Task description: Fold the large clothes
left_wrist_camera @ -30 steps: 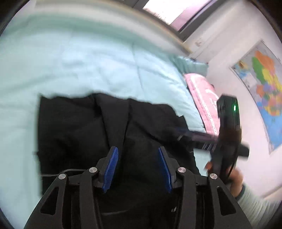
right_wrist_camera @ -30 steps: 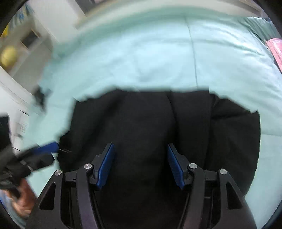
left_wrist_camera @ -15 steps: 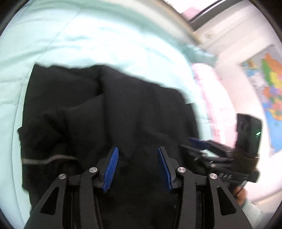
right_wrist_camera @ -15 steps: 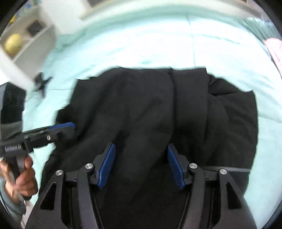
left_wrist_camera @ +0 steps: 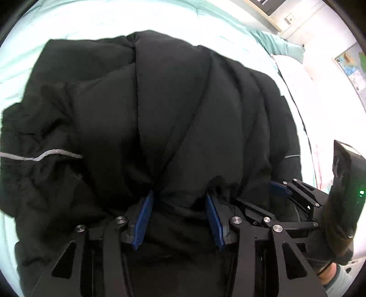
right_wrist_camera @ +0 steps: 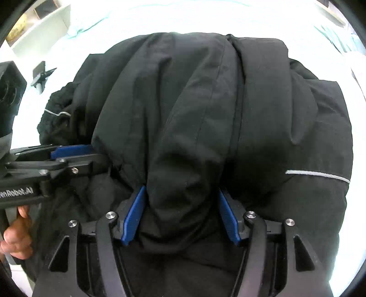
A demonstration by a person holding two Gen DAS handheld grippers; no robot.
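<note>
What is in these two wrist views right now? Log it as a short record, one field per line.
garment: black jacket, bunched, with grey reflective stripes
surface: pale mint bedspread
left gripper: fingers apart, jacket fabric bulging between them
right gripper: fingers apart, a fold of jacket between them
grip: not closed on the cloth in either view
pillows: one teal, one pink, at the bed's far right
wall: map poster

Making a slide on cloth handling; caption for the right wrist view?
Right gripper, open, straddles a fold of black jacket on the bed.
</note>
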